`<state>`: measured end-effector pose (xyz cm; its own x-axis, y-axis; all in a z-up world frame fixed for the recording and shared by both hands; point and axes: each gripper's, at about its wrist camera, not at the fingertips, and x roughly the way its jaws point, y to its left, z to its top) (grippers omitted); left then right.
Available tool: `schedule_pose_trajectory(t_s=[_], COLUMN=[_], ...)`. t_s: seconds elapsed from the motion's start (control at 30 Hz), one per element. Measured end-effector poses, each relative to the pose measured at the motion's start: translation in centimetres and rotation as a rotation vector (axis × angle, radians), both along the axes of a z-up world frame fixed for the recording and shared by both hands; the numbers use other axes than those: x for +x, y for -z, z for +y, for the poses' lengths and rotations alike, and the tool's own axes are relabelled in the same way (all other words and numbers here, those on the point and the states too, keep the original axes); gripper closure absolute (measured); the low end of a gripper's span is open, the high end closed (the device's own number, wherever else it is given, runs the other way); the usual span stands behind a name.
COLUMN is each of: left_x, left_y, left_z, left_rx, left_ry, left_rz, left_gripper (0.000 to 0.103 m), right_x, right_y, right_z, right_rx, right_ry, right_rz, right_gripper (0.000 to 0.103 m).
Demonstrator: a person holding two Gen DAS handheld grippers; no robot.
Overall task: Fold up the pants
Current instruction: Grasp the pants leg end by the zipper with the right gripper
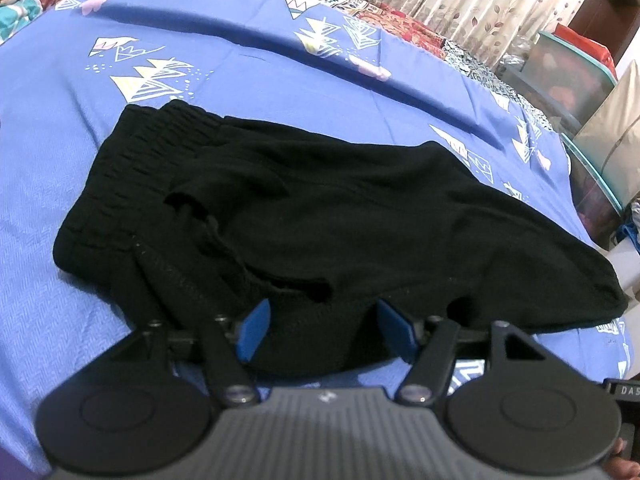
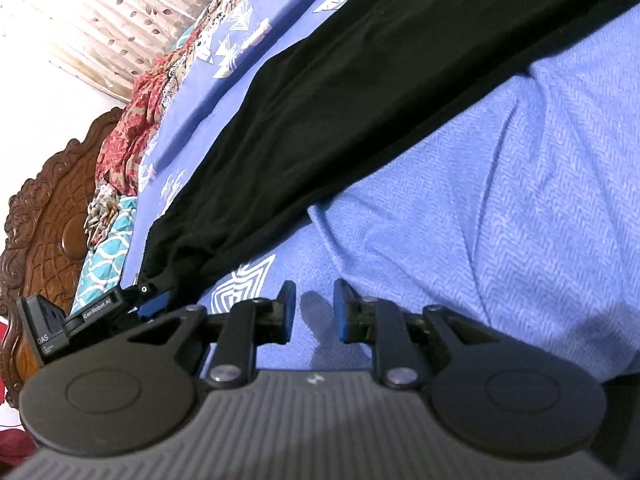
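The bed [image 1: 48, 184], under a blue printed sheet, carries the black pants [image 1: 320, 208], already doubled into a thick bundle. In the left wrist view the bundle's long axis runs from the waistband at 10 o'clock to a tapered end at 4 o'clock.

The left tool [image 1: 322, 320] is the nearer: its blue pads stand well apart astride the bundle's near hem at 12 o'clock, with cloth between them. Whether either pad touches the cloth cannot be told.

The right tool [image 2: 314, 308] is narrowly open and empty above bare sheet; the pants lie apart from it at 11 o'clock.

The layers inside the bundle are indistinguishable, black on black.
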<state>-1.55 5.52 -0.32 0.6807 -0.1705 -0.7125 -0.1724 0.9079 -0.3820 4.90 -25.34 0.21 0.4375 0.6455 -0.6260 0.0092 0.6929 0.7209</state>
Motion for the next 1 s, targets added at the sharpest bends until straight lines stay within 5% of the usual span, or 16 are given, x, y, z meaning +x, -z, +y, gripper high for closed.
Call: schedule_pose_trajectory(t_s=[0.53, 0.67, 1.0], left_x=[0.2, 0.3, 1.9], left_y=[0.0, -0.6, -3.7], left_z=[0.5, 0.9, -1.4], left_rx=[-0.018, -0.035, -0.085], left_ry=[0.002, -0.001, 0.072], left_rz=[0.006, 0.008, -0.071], left_gripper=[0.041, 0.04, 0.04], right_x=[-0.6, -0.3, -2.9], right_y=[-0.6, -2.2, -4.8], right_z=[-1.5, -5.1, -20.0], right_rx=[0.026, 0.092, -0.026], right_ry=[0.009, 0.138, 0.639], right_rz=[-0.013, -0.086, -0.211], right_gripper=[0.077, 0.077, 0.063])
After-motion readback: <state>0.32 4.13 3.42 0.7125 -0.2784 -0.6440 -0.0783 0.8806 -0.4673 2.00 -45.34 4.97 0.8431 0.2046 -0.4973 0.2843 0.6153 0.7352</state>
